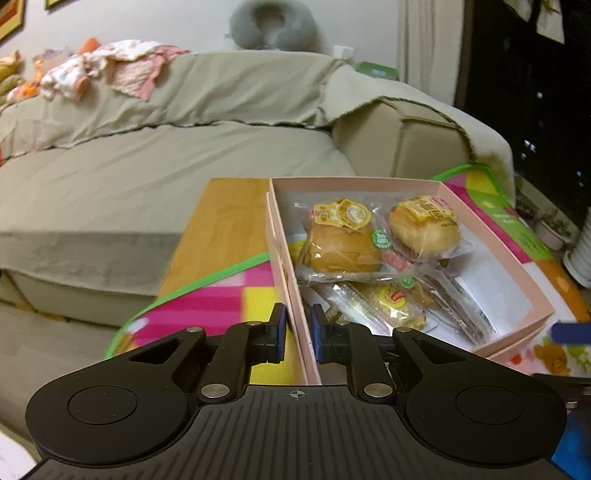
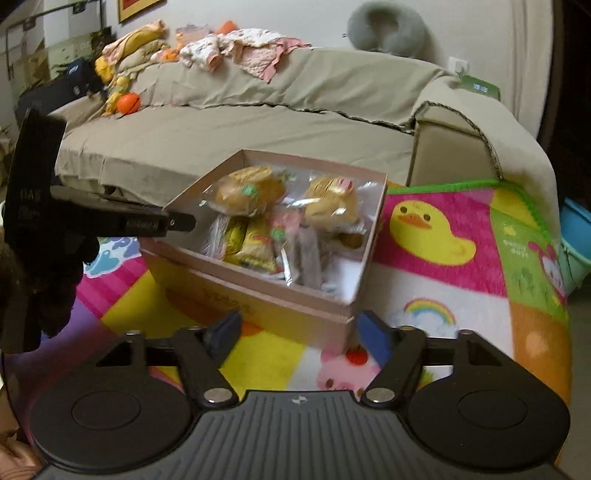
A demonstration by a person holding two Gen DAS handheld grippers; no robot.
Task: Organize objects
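Closest to the lens in the left wrist view, the left gripper (image 1: pixel 295 332) was closed on the near left wall of the pink box (image 1: pixel 406 181), with one blue pad outside the wall and one inside, so this hand was holding the box steady. Nothing else was between these pads.

In the right wrist view the right gripper (image 2: pixel 299 332) stood with its jaws apart and empty. The near corner of the box (image 2: pixel 347 317) was straight ahead of it and just above the gap between the fingers, not yet between them. The box lay with its long side running away from this gripper toward the upper left, so the right hand faced a short end and a corner, not the long wall. The left gripper (image 2: pixel 173 223) came in from the left side and reached the far long wall there. I judged that the right hand was the free one for the next move, and that it would need to go forward and a little up to reach the box or the snacks inside.

Inside the box were two wrapped buns (image 1: pixel 343 243) at the far end and several flat yellow and clear snack packets (image 1: pixel 391 302) nearer.

The box sat on a bright children's mat (image 2: pixel 443 258) with a duck and a rainbow, spread over a wooden table (image 1: pixel 225 221). Behind stood a beige covered sofa (image 1: pixel 147 166) with clothes (image 1: pixel 122 70) on its back and a grey neck pillow (image 1: pixel 273 26).
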